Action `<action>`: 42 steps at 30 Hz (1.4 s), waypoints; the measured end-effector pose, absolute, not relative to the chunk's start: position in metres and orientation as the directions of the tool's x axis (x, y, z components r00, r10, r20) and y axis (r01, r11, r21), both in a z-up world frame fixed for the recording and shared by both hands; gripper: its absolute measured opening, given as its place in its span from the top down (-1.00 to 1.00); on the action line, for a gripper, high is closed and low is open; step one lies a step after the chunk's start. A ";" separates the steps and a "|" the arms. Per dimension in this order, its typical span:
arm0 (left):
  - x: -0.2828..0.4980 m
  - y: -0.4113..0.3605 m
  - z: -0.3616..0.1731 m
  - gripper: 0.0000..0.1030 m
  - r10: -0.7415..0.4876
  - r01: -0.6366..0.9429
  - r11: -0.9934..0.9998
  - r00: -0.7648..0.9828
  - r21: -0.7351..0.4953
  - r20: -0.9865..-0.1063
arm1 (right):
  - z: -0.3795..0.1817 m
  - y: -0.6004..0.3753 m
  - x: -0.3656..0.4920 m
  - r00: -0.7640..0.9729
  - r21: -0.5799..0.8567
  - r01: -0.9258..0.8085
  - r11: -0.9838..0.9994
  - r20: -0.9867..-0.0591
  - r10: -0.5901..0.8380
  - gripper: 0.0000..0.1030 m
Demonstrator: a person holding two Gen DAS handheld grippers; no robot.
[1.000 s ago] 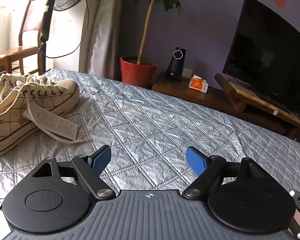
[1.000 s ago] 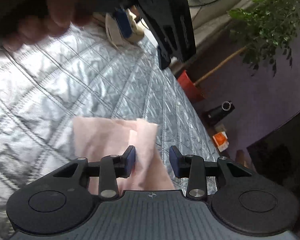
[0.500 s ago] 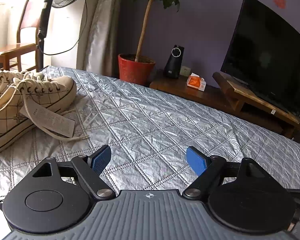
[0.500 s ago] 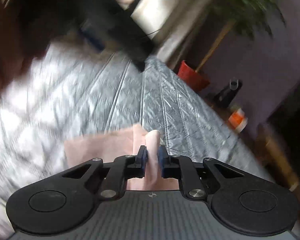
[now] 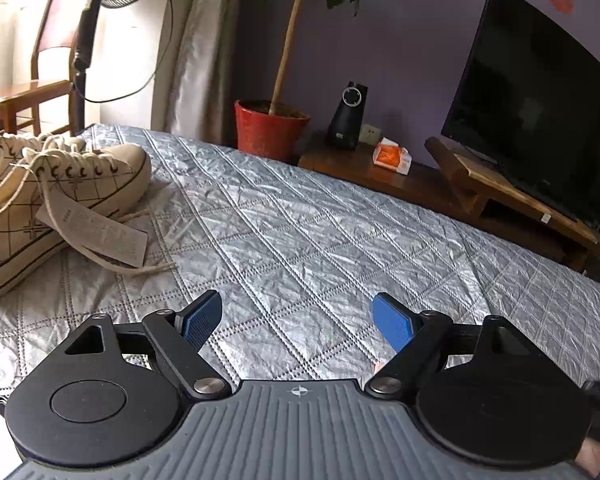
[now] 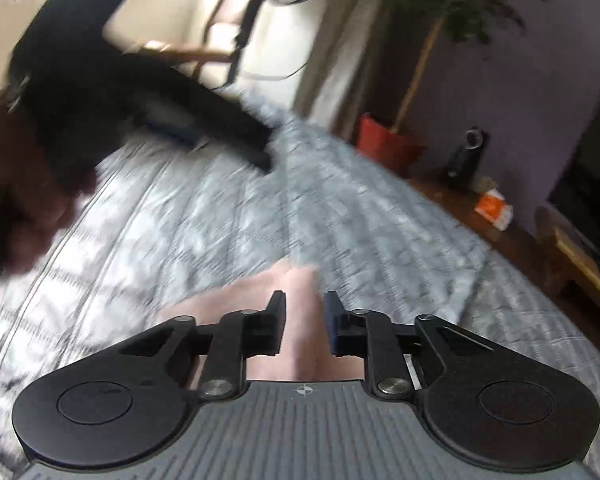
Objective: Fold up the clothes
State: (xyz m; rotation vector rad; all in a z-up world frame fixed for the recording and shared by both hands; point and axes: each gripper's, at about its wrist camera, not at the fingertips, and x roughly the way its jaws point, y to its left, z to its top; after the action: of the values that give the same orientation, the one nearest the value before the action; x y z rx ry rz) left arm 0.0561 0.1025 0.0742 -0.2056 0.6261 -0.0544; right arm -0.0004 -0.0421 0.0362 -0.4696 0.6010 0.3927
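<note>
Rolled toward level since the earlier right-wrist frames: horizon now closer to upright, quilted bed cover (image 6: 340, 216) streaked with motion blur. Left-wrist view unchanged: same bed, same shoes.

Layout, largest first:
- Bed with silver quilted cover (image 5: 320, 240); fills the near and middle field in both views.
- Television (image 5: 540, 92) on a wooden stand, far right.
- Potted plant (image 5: 272, 128), far centre, beyond the bed edge.
- Pair of cream sneakers (image 5: 52, 200) with a paper tag, on the bed at left.
- Pink garment (image 6: 300, 312), small and partly folded, on the bed directly under the right tool.

Tool state:
- Left tool (image 5: 298, 320): released, jaws wide, nothing between them, poised over bare cover.
- Right tool (image 6: 305, 322): jaws opening, pink cloth seen in the gap; contact between pads and fabric not clear, grip judged released.

Hazards from here:
- Loss of the fold. Cause: jaws parting with the garment not laid flat; flap likely to spring open or slide on the slick cover.
- Snagged fabric. Cause: cloth clinging to one pad; risk of dragging the garment out of shape on withdrawal.
- Tool collision. Cause: left tool (image 6: 172, 120) and its hand (image 6: 24, 208) close by at far left in the right-wrist view.
- Misjudged regrasp. Cause: blur hiding the garment's edges.
</note>
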 end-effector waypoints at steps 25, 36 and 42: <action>0.059 0.104 0.064 -0.70 -0.101 -0.013 0.985 0.763 -0.170 -0.638 | 0.016 -0.133 0.021 0.619 0.503 -0.221 0.836 -0.589 0.519 0.39; 0.061 0.102 0.061 -0.70 -0.083 -0.011 0.990 0.754 -0.140 -0.652 | 0.020 -0.139 0.016 0.636 0.559 -0.352 0.751 -0.446 0.630 -0.57; 0.061 0.115 0.061 -0.70 -0.033 -0.094 0.982 0.765 -0.162 -0.643 | 0.028 -0.144 0.024 0.706 0.412 -0.246 0.877 -0.544 0.453 -0.71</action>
State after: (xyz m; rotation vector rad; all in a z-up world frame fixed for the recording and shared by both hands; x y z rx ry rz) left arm 0.0614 0.1154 0.0615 -0.1899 0.6997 0.0338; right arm 0.0241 -0.1439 0.0285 0.3225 0.6841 0.3961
